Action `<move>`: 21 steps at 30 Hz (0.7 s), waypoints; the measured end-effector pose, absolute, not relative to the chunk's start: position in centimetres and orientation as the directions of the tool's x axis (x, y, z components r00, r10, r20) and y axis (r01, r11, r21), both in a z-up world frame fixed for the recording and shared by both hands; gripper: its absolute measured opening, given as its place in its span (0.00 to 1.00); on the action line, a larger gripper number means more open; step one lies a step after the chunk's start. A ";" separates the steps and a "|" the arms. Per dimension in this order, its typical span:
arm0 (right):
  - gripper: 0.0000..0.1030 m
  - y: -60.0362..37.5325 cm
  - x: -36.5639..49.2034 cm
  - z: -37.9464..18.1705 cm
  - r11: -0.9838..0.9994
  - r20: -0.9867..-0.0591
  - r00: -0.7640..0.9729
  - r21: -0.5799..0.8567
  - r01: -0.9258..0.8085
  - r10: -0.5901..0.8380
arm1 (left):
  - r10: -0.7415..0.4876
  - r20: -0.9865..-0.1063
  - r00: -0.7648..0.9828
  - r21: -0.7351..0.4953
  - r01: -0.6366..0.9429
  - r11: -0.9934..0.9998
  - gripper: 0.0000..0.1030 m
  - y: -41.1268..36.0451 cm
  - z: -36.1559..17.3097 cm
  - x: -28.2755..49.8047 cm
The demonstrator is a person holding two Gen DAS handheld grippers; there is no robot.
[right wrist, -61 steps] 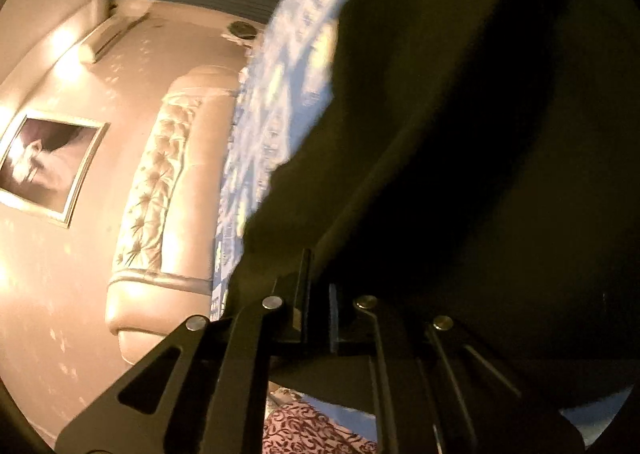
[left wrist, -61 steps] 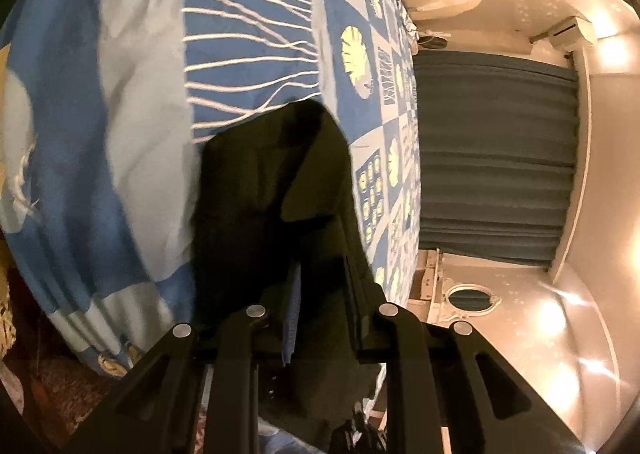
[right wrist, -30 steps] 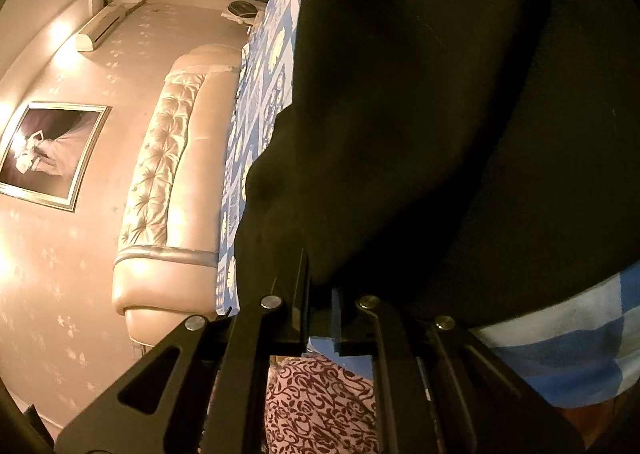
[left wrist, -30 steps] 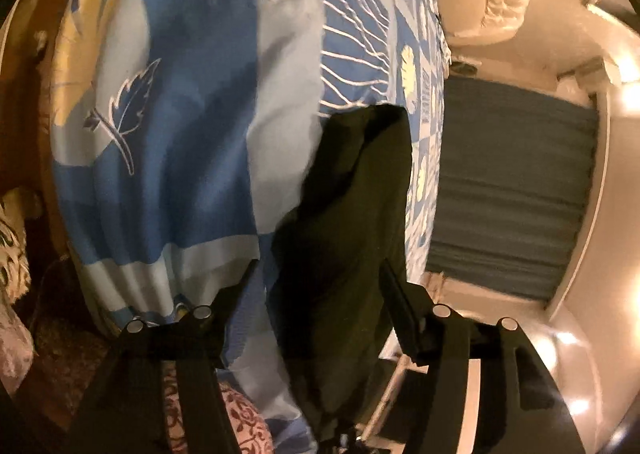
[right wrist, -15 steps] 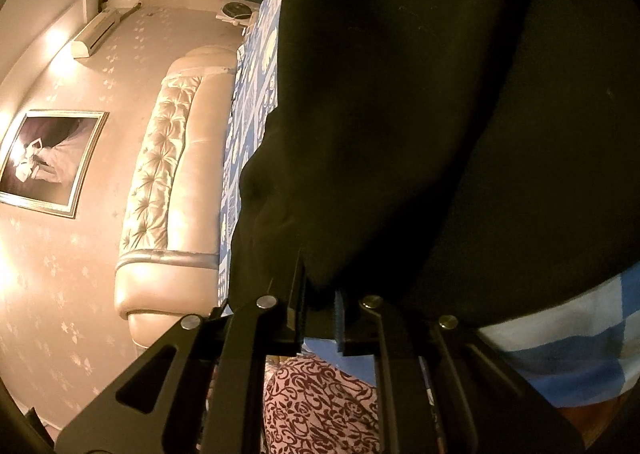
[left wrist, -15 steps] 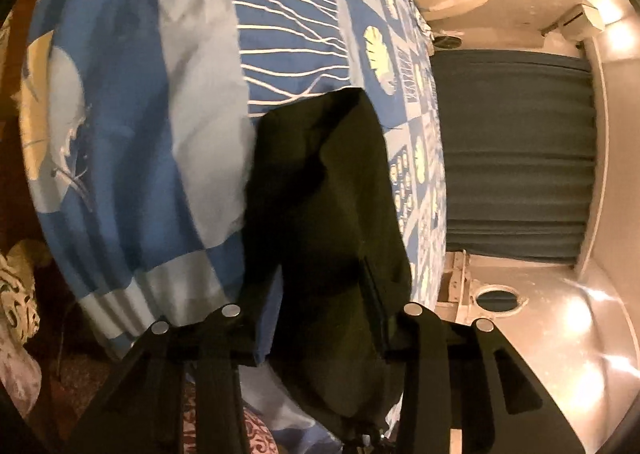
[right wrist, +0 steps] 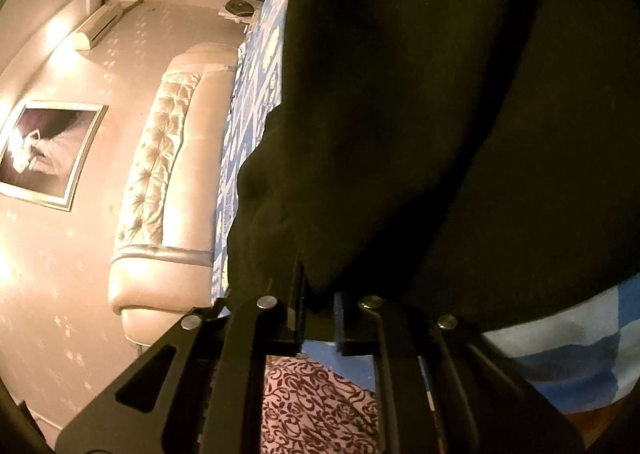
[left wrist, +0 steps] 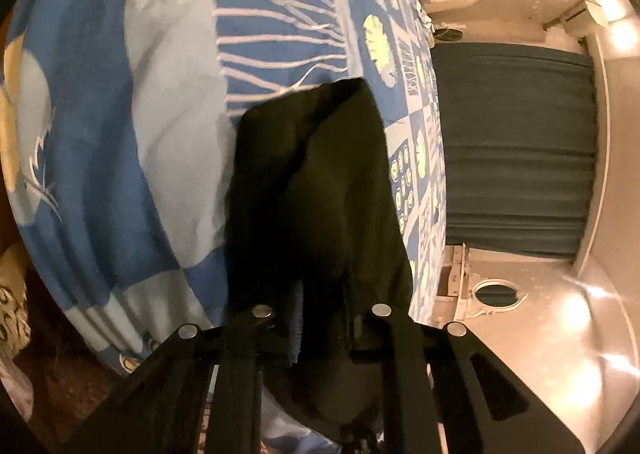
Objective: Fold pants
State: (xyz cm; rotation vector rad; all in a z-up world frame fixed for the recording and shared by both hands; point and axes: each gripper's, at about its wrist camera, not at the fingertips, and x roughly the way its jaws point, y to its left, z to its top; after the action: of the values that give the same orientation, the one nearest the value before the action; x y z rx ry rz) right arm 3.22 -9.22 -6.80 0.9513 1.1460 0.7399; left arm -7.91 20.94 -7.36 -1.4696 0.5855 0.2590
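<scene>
Closing over the last second, the left tool (left wrist: 320, 328) is now pinching the dark pants (left wrist: 316, 181) lying on the blue bed cover (left wrist: 168, 125), while the right tool (right wrist: 320, 312) is clamping another edge, so folding seems barely underway.

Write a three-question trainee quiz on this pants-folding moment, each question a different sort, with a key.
1. True or false: the right gripper is shut on the black pants.
2. Multiple choice: the pants lie on (A) a bare wooden table, (B) a blue patterned bedspread, (C) a tiled floor.
3. Fill in: in the left wrist view, the dark fabric runs between the fingers of the ______ gripper.

Key
1. True: its jaws are closed on the cloth's near edge.
2. B.
3. Left; its jaws have just been closing on that fabric.
</scene>
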 end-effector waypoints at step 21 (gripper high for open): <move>0.06 -8.0 0.2 -8.6 0.450 -0.441 0.204 0.893 0.006 0.874 | -0.144 -0.489 0.860 -0.871 -0.474 0.130 0.20 23.4 -9.0 -9.8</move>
State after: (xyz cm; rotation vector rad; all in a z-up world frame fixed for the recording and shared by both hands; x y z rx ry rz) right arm 0.18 -8.03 -8.64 0.9247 1.2179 0.7442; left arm -9.81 23.37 -9.05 -1.4390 0.5270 0.2565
